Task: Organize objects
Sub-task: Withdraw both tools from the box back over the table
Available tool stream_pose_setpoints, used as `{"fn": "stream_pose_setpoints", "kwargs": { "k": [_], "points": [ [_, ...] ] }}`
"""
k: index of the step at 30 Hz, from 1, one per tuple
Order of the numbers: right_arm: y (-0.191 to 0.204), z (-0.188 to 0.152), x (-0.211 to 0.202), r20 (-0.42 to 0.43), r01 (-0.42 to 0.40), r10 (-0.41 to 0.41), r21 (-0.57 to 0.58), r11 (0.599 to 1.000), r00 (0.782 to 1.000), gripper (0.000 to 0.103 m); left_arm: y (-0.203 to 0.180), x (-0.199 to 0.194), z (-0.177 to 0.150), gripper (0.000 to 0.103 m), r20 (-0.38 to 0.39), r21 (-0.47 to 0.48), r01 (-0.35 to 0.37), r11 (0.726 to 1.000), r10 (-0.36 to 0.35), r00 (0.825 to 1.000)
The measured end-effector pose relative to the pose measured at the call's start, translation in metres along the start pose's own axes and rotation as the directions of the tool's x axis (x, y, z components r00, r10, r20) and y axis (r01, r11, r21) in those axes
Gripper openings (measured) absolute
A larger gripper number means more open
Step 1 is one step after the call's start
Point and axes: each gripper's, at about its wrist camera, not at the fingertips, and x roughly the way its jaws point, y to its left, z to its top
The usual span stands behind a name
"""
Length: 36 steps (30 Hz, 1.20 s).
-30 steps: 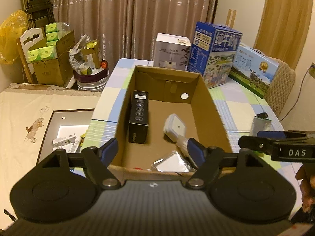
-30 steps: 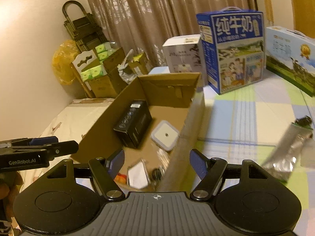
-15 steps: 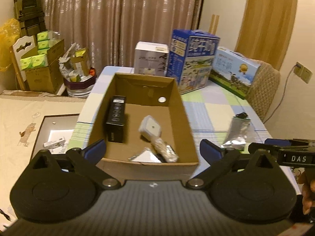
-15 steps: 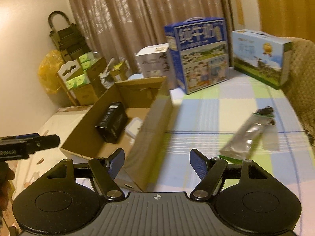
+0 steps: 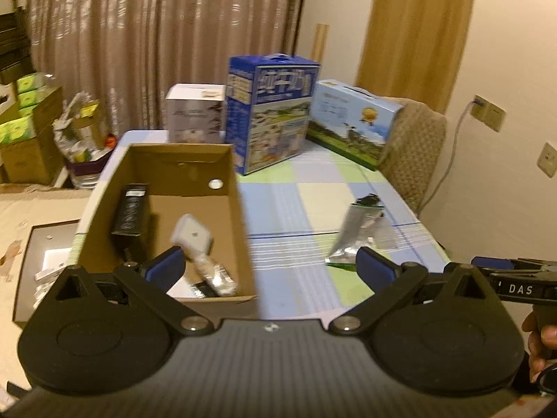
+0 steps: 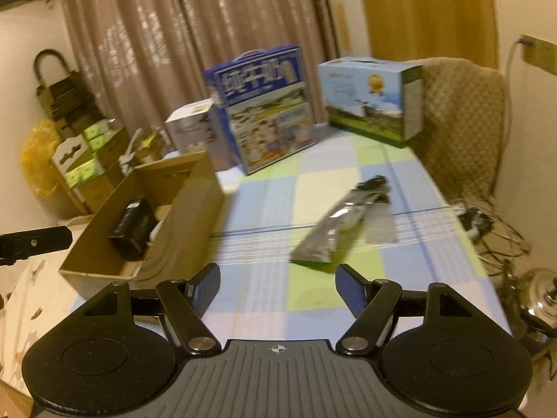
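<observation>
An open cardboard box stands on the left of the checked table. It holds a black box, a white square item and a silver wrapped piece. A silver-and-green pouch lies on the table right of the box, with a black clip at its far end. My left gripper is open and empty above the box's near right corner. My right gripper is open and empty, near the pouch's close end.
Blue milk cartons, a light-blue gift box and a white box stand at the table's far end. A padded chair and cables are on the right. Clutter lies on the floor at left.
Both grippers have pulled back from the box and swung right toward the pouch. The left gripper's jaws have opened wider. Nothing was picked up.
</observation>
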Motion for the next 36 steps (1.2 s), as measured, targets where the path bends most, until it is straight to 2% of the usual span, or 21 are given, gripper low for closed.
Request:
{"fn": "stream_pose_setpoints", "kwargs": {
  "k": [7, 16, 29, 36],
  "points": [
    [-0.031, -0.001, -0.014, 0.019, 0.052, -0.053, 0.044, 0.998, 0.998, 0.07, -0.034, 0.022, 0.005, 0.102, -0.022, 0.035, 0.065, 0.997, -0.065, 0.998],
    [-0.065, -0.001, -0.01, 0.007, 0.096, -0.097, 0.09, 0.991, 0.995, 0.07, -0.07, 0.06, 0.007, 0.102, -0.065, 0.07, 0.128, 0.989, -0.123, 0.99],
    [-0.104, 0.008, 0.018, -0.021, 0.108, -0.107, 0.12, 0.987, 0.994, 0.07, -0.097, 0.12, 0.008, 0.102, -0.112, 0.104, 0.152, 0.983, -0.14, 0.984],
    [-0.121, 0.022, 0.05, -0.054, 0.109, -0.105, 0.081, 0.991, 0.993, 0.07, -0.111, 0.157, 0.009, 0.102, -0.12, 0.133, 0.156, 0.979, -0.14, 0.983]
  ]
}}
